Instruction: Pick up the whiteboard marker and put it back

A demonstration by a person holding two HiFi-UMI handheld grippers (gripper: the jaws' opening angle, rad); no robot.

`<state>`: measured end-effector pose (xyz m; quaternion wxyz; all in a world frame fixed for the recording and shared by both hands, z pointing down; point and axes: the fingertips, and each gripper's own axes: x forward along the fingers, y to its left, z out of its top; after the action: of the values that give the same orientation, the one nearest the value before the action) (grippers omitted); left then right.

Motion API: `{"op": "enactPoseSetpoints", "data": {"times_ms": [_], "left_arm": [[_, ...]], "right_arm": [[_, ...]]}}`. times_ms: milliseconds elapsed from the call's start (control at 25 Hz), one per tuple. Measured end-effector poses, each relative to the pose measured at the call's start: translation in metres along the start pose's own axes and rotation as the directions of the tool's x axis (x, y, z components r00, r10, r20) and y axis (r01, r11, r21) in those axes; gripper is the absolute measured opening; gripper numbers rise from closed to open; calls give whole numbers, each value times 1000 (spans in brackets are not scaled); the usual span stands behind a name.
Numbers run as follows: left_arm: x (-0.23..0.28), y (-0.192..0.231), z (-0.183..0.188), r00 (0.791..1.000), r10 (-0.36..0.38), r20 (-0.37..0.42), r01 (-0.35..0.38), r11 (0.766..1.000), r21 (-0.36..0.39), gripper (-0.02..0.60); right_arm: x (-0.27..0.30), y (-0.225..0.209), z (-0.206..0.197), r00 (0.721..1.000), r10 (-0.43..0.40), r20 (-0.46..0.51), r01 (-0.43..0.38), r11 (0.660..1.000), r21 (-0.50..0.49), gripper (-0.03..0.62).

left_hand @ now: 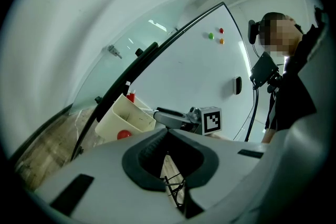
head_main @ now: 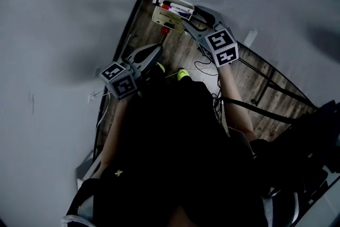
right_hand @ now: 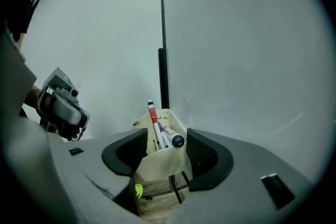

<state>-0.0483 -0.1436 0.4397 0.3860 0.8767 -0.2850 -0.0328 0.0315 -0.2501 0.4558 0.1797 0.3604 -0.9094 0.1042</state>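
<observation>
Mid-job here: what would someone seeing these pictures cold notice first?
First, the cream marker holder by the whiteboard, with several markers poking out of it. In the right gripper view it sits framed between the wide-open jaws of the right gripper. Next, the left gripper, shut with nothing in it, sits lower left in the head view, well away from the holder.

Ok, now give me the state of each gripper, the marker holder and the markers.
Left gripper: shut, nothing between its jaws.
Right gripper: open, jaws either side of the holder, gripping nothing.
Marker holder: upright, markers inside.
Markers: standing in the holder, none gripped.
</observation>
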Motion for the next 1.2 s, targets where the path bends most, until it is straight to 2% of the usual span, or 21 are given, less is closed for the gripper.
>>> {"op": "enactPoseSetpoints", "data": {"times_ms": [360,440,640,760,960,1200], "left_arm": [[-3,1,2,1000,3,-4,-3,1000,-2,6],[-3,1,2,1000,2,-3,-2,1000,0,6],[-3,1,1,1000,3,0,-3,1000,-1,6],[-4,1,1,1000,8,5,-8,1000,-3,6],[-7,3,1,1000,15,20,-15,1000,-7,6],[-7,4,2,1000,17,26,-16,1000,-6,6]], "right_arm": [[4,-3,1,1000,-6,4,5,1000,15,195],[4,-6,1,1000,-22,8,22,1000,16,153],[5,-9,1,999,-48,8,48,999,-18,140],[5,-11,0,998,-59,3,59,998,-32,106],[4,-11,-1,999,-51,1,51,998,-34,101],[5,-12,-1,999,-40,25,40,999,14,95]]}}
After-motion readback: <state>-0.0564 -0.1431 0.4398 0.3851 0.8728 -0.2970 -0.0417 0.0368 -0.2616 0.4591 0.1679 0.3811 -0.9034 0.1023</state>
